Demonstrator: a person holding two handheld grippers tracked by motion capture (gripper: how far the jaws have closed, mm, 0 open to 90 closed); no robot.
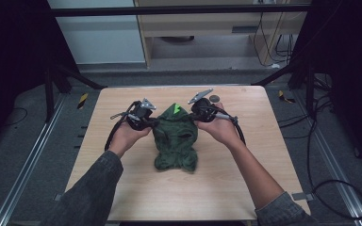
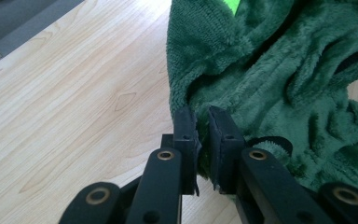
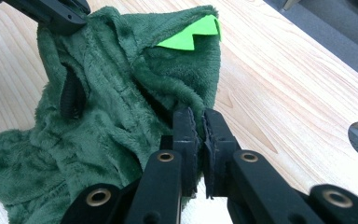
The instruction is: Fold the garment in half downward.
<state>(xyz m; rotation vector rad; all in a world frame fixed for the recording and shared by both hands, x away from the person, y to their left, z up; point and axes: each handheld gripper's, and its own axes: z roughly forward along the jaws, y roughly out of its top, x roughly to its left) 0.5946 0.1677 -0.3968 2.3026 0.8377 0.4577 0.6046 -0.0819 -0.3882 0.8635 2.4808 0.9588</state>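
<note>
At the middle of the worktop [image 1: 122, 188] lies a crumpled green fleece garment [image 1: 175, 141]. My left gripper [image 1: 152, 123] has its jaws clamped on the garment's far left edge, and my right gripper [image 1: 194, 116] pinches its far right edge.

We see a light wooden surface [image 1: 122, 188] standing on grey floor [image 1: 23, 155], with metal rails [image 1: 28, 165] running along both sides. Beyond its far edge stand a pale cabinet [image 1: 198, 23] and a white panel [image 1: 103, 37]. Black cables [image 1: 330, 183] lie right.
</note>
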